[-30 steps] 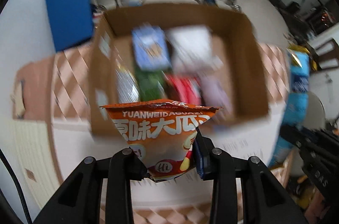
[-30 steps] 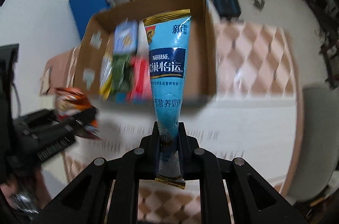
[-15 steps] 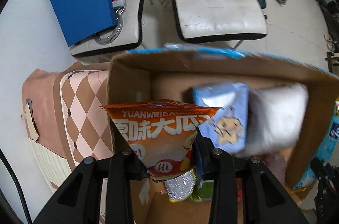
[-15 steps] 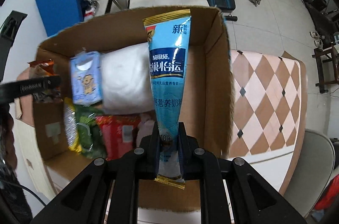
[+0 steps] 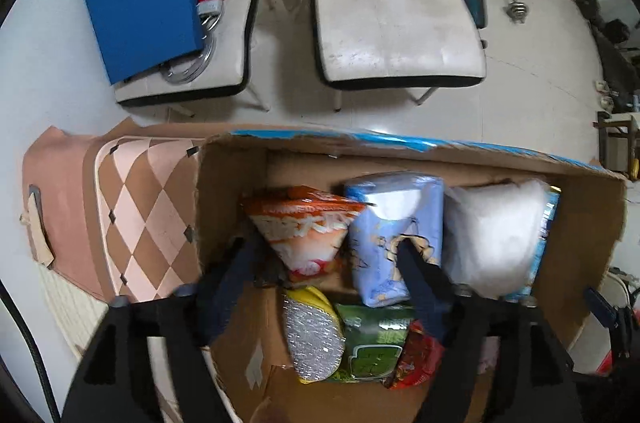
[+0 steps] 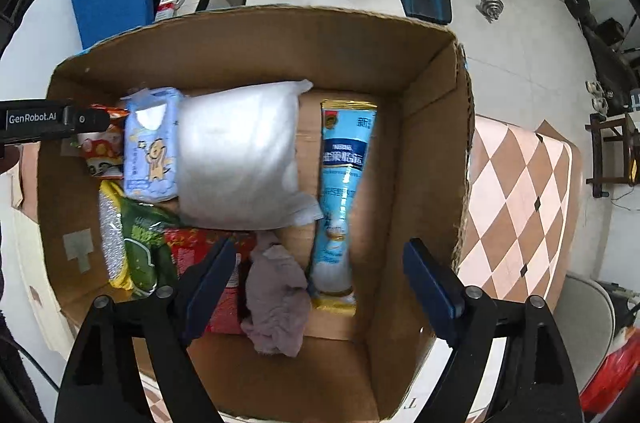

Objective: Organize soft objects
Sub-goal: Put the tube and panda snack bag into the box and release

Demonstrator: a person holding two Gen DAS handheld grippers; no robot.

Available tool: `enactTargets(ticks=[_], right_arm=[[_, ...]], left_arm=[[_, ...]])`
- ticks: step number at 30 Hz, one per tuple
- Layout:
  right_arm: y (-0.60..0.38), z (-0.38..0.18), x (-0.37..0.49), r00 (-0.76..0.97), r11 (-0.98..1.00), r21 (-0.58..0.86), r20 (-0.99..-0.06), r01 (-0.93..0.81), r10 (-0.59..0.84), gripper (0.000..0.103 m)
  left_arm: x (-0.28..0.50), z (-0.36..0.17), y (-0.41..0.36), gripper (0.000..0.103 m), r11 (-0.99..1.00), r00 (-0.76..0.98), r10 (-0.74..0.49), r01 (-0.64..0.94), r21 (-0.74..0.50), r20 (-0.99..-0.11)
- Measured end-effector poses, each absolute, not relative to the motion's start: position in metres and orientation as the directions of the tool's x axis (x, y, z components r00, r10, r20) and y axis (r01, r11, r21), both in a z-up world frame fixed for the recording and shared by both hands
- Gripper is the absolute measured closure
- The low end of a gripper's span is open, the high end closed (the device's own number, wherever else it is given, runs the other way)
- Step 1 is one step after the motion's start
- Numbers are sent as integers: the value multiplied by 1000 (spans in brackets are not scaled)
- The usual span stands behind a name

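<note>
Both grippers point down into the cardboard box (image 6: 424, 151); jaws of each have just been opening.

Right gripper (image 6: 320, 275): jaws wide apart, clamped on nothing; the blue milk-powder pouch (image 6: 344, 191) lies loose on the box floor between them, right of centre in the frame, touching neither pad; a grey cloth (image 6: 276, 303) sits just left of the pouch's lower end; further up, a white bag (image 6: 240, 155) beside a pale blue tissue pack (image 6: 150, 147).

Left gripper (image 5: 332, 263): jaws apart, somewhat blurred; the orange snack bag (image 5: 304, 227) stands free between them at the box's left wall, gripped by neither; nearer the camera, a silver-and-yellow packet (image 5: 314, 335), a green packet (image 5: 372, 343) and a red packet (image 5: 416, 359); beyond the box, two white chairs (image 5: 400, 23) at the top of the frame.
</note>
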State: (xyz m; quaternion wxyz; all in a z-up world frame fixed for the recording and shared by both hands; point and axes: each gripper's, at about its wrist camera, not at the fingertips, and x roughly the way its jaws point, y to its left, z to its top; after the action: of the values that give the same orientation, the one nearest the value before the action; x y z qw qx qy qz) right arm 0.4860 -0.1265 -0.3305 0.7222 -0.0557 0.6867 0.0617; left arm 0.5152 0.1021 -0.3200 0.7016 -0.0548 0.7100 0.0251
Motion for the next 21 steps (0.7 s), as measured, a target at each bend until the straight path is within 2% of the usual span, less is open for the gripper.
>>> enactTargets(ticks=[1,2,3,5,12,21], right_arm=[[-126,-329,484,50,986,9,-999,-167,18,15],[-125,-327,483,52,986,16,-998,-168,25,9],[-125,-324,480,52,986,21,-998,-168,30,3],[-124,-321,475,55,985,24,-998,-171,34,0],[-125,-312,443,84,989,25,-996,-147,38,0],[-128,-304,413,82,994,43,-995,-101,52,0]], left_arm=[[511,-316,99,8,994,-2,-41,-105,-40,-999],[509,-314,96,4,995,5,-38,-96,-39,-999],[504,-310,93,4,996,18,-41,-83,-42,-999],[495,-304,89,4,997,28,-48,-67,-50,-998],[447,-286,82,4,997,100,-31,-71,-39,-995],[395,-279,79,4,993,112,-60,-98,-71,-992]])
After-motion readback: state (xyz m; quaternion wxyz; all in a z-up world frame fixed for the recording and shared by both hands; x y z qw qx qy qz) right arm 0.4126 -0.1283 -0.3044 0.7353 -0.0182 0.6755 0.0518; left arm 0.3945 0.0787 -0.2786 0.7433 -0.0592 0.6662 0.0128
